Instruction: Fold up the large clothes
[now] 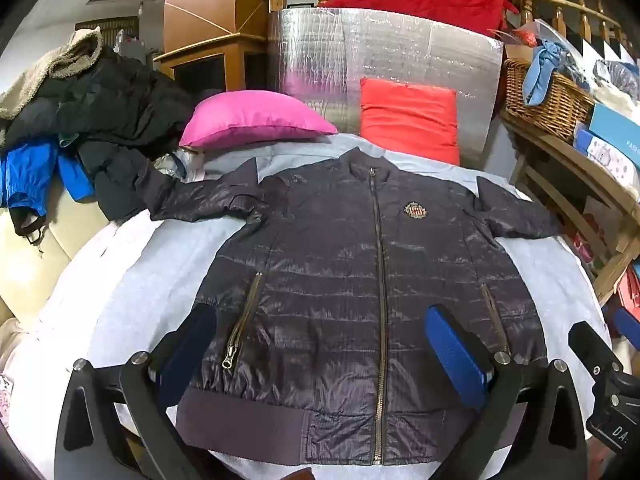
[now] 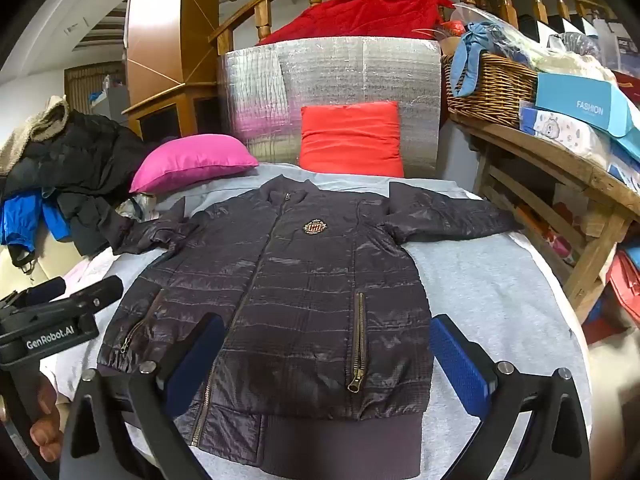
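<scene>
Jacket [image 1: 340, 280]: dark navy-charcoal, glossy, horizontal quilt lines, brass zips, gold-red crest badge [image 1: 418, 210]. Surface [image 2: 500, 300] cover: light grey. Pillows: one magenta [image 1: 252, 120], one orange-red [image 1: 412, 120]. Panel behind [image 1: 384, 48]: silver foil, grid-textured. Basket [image 2: 488, 92]: tan wicker. Tool pads [image 1: 456, 352]: blue; frames black.

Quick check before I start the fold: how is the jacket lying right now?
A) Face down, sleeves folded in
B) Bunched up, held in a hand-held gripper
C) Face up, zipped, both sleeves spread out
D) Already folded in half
C: the jacket lies flat on the grey sheet, front zipper closed, chest badge up, sleeves out to both sides.
</scene>
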`<act>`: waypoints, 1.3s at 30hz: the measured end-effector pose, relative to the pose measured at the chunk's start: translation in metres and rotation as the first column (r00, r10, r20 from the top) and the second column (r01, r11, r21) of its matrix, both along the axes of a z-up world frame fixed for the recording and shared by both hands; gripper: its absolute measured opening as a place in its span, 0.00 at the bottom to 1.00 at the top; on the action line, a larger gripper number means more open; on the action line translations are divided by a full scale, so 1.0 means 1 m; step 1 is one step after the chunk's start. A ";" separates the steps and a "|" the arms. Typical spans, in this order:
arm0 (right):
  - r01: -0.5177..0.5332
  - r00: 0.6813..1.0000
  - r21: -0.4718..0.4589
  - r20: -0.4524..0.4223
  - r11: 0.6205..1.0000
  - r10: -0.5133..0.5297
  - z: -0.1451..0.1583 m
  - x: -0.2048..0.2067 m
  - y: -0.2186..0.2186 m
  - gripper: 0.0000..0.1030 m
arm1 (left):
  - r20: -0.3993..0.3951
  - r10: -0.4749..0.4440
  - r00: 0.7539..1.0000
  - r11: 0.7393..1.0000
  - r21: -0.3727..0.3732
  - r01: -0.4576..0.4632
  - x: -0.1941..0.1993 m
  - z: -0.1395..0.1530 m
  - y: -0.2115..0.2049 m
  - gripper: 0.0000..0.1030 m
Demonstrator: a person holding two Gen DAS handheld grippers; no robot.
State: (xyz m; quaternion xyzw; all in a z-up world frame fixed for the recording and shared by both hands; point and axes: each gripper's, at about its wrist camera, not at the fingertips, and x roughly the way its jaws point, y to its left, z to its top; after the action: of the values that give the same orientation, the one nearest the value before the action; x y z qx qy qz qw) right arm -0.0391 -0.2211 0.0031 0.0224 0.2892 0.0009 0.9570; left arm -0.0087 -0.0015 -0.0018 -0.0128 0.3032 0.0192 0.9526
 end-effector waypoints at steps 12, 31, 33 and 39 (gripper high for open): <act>-0.017 1.000 -0.013 0.013 1.000 0.017 0.003 -0.003 0.005 1.00 | -0.087 -0.007 0.996 1.000 -0.028 0.005 0.007 -0.007 0.003 1.00; -0.023 1.000 -0.029 0.003 0.999 0.024 0.001 -0.001 0.015 1.00 | -0.090 -0.010 0.996 0.999 -0.036 0.006 0.006 -0.009 0.006 1.00; -0.024 1.000 -0.031 0.004 0.999 0.024 0.001 -0.001 0.016 1.00 | -0.088 -0.009 0.996 0.999 -0.035 0.006 0.006 -0.008 0.005 1.00; -0.024 1.000 -0.030 0.005 0.999 0.025 0.002 -0.002 0.016 1.00 | -0.089 -0.011 0.996 0.999 -0.034 0.008 0.006 -0.008 0.005 1.00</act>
State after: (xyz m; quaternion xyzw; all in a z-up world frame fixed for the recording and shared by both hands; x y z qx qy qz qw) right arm -0.0408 -0.2053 0.0050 0.0043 0.2871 0.0083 0.9579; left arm -0.0031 0.0039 -0.0100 -0.0264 0.3458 0.0100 0.9379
